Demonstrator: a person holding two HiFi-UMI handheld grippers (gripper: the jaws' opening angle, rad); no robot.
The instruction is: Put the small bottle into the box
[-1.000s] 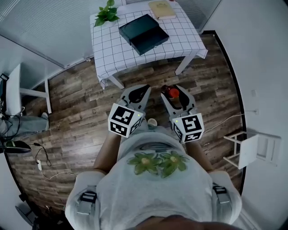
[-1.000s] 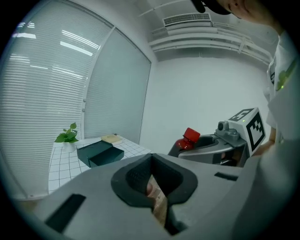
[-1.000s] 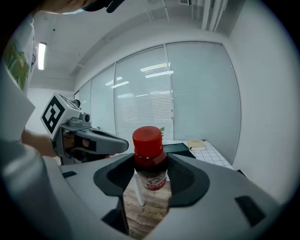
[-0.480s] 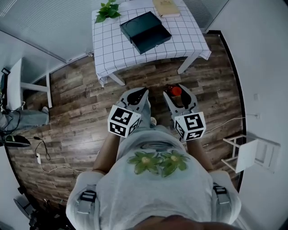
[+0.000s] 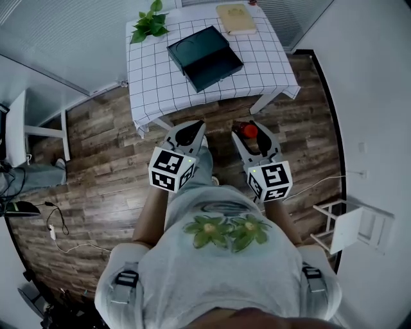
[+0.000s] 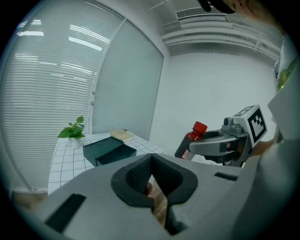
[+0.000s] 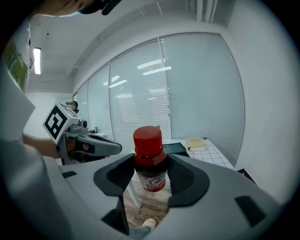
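Between the jaws of the right hand-held gripper [image 5: 248,128], what is loaded? (Checker)

I read the small bottle [image 7: 150,154], red cap up, clamped upright by both pads just below the cap. It is carried in the air above the wooden floor [image 5: 115,154], close in front of my body. (Operator)

State of the left hand-held gripper [image 5: 192,128]? (Checker)

Jaws closed on each other, nothing between them. It hangs just beside the right one, at about the same height. (Operator)

Where is the target? (Checker)

The box [image 5: 205,56] lies ahead of both grippers, well apart from them, on the tabletop [image 5: 270,64] with the checked cloth. A potted plant [image 5: 149,22] stands beyond its left end and a tan book-like item [image 5: 234,18] beyond its right. The box shows two dark parts set askew; I cannot tell whether the interior is exposed. (Operator)

Step in hand? (Checker)

I judge it as transport: pickup done, placement not begun. Next move:
1. Advance the right gripper forward to the tabletop.
2. Bring the bottle over the box.
3. Confirm an open cavity.
4. Lower the bottle, then part the jaws.

If the box is closed, the left gripper must open it first. (Operator)
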